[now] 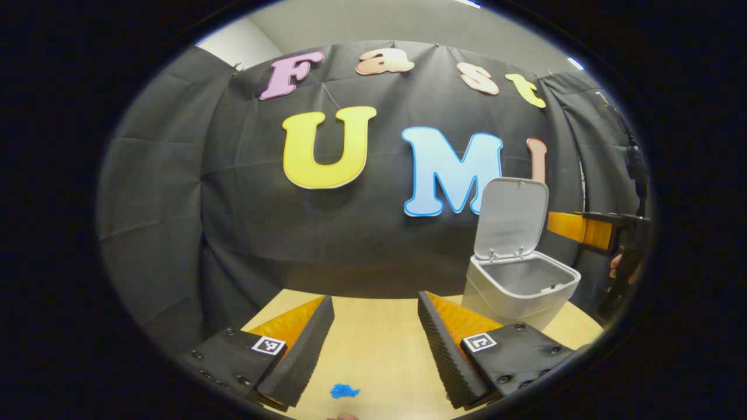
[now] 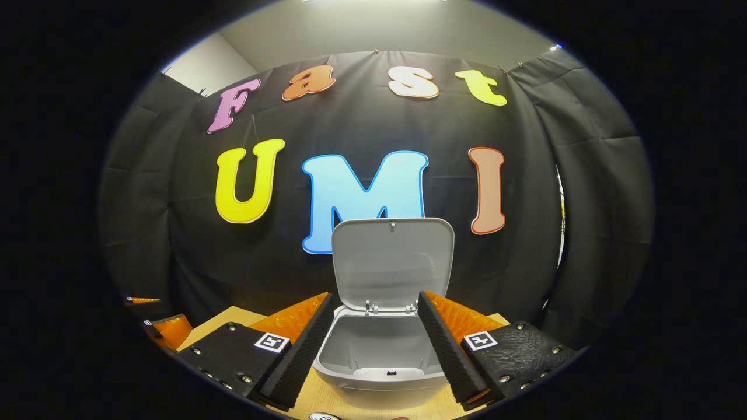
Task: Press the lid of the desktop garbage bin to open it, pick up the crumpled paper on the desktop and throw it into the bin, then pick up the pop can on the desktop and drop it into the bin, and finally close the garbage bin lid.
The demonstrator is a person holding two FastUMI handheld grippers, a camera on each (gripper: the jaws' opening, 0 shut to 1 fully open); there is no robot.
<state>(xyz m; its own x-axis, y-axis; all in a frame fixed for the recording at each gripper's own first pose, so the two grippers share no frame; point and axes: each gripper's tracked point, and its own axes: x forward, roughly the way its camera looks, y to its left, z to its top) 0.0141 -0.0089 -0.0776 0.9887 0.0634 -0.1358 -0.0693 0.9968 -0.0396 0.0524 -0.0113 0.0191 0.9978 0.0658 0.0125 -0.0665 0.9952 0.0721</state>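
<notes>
My left gripper (image 1: 376, 344) hovered over the pale wooden bench (image 1: 379, 350) with its fingers (image 1: 303, 350) spread wide apart and nothing between them. Through the gap I looked down on bare wood, and near the bottom edge of the left gripper view lay a small crumpled blue scrap (image 1: 344, 391), too small for me to say what it was.

The garbage bin (image 1: 519, 286) stood on the bench ahead and to the right of my left gripper. Its lid (image 1: 512, 217) was swung up and back, standing nearly upright on its rear hinge, so the grey inside of the bin was open to view. Just past the bin on the right I saw my right gripper (image 1: 589, 230) reaching in at about the height of the raised lid, with part of the hand (image 1: 620, 268) that held it.

In the right gripper view, my right gripper (image 2: 376, 344) was aimed straight at the bin (image 2: 379, 361), which sat centred in the gap between its fingers (image 2: 449, 350). Those fingers were also wide apart and gripped nothing; they framed the bin's front rim on either side, though I could not tell whether they touched it. The lid (image 2: 392, 262) rose upright behind the opening. Far off at the left edge, part of my left gripper (image 2: 166, 326) showed low over the bench (image 2: 222, 321).
</notes>
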